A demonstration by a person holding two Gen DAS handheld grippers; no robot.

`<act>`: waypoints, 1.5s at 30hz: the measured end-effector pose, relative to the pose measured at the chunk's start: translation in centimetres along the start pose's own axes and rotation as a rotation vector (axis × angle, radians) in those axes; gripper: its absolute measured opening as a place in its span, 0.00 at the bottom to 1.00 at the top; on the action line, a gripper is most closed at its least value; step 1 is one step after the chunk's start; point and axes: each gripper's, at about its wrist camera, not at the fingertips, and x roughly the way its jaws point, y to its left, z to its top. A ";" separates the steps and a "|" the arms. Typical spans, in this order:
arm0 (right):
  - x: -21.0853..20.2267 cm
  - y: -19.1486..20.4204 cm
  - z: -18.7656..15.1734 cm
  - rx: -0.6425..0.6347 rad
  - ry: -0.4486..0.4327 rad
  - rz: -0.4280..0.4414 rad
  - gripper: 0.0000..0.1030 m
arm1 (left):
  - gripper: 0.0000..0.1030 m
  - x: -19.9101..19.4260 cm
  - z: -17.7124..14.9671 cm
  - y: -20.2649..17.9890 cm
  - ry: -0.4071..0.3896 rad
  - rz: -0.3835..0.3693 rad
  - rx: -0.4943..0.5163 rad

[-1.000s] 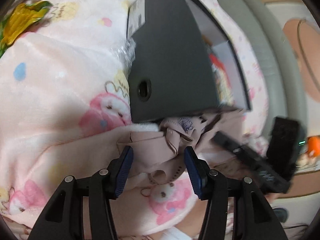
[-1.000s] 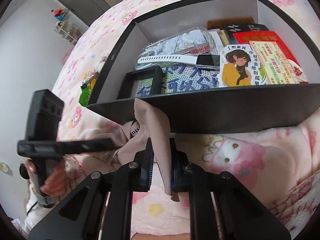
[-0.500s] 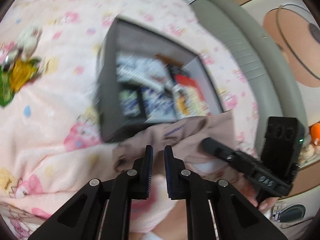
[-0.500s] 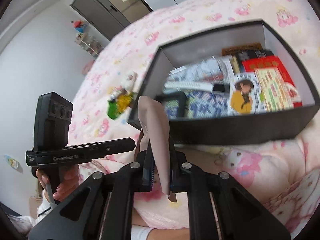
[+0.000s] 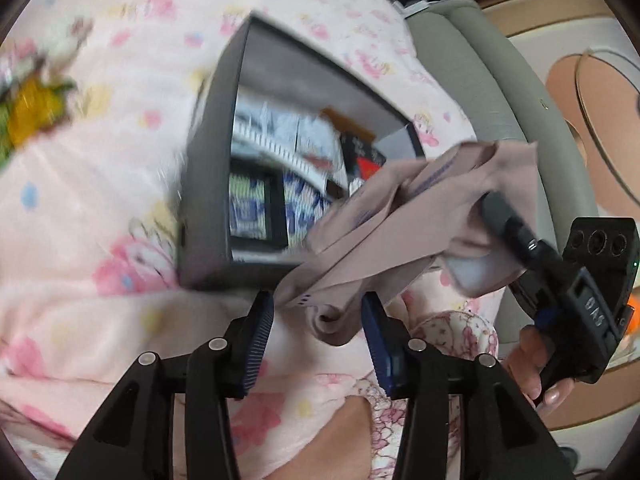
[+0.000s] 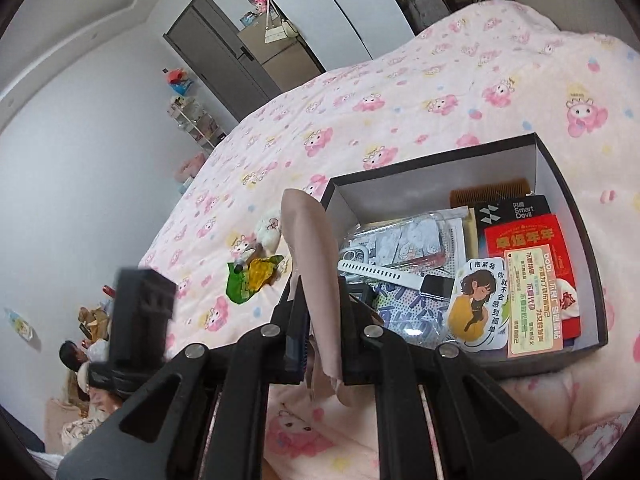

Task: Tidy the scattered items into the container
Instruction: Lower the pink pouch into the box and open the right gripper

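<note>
A beige-pink cloth [image 5: 400, 216] hangs in the air in front of the dark open box [image 5: 208, 160]. My right gripper [image 6: 322, 292] is shut on the cloth [image 6: 306, 232], which stands up between its pads and droops below them. In the left wrist view the cloth's lower end dangles between the fingers of my left gripper [image 5: 316, 304], whose jaws are opening; the blue pads do not press on it. The box [image 6: 400, 184] lies on the pink bedspread just beyond, holding a white-strapped watch [image 6: 384, 276], cards and packets.
A green and yellow toy [image 6: 252, 276] and a small white plush [image 6: 270, 228] lie on the bedspread left of the box. A grey padded headboard [image 5: 492, 92] runs along the bed's right side. A hand [image 5: 532, 376] holds the right gripper's handle.
Both grippers rose, so the box is now seen from above. My left gripper shut, then opened again. The right gripper lifted the cloth off the bed.
</note>
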 end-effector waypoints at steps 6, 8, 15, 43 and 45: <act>-0.5 -1.2 0.9 0.026 -0.014 0.036 0.09 | 0.21 0.1 0.8 -3.4 -0.028 0.009 0.081; -0.8 -1.8 1.2 0.041 -0.042 0.046 0.09 | 0.21 -0.7 1.2 -5.2 -0.061 -0.008 0.129; 2.3 -5.1 -0.3 0.016 0.098 -0.234 0.21 | 0.21 -1.0 4.5 -6.4 -0.142 0.077 0.106; 3.5 -8.7 1.1 0.072 0.209 -0.266 0.33 | 0.25 7.4 5.3 -7.7 0.071 0.325 0.203; 2.2 -7.2 0.4 0.056 0.161 -0.269 0.35 | 0.25 5.2 4.4 -8.4 0.009 0.257 0.219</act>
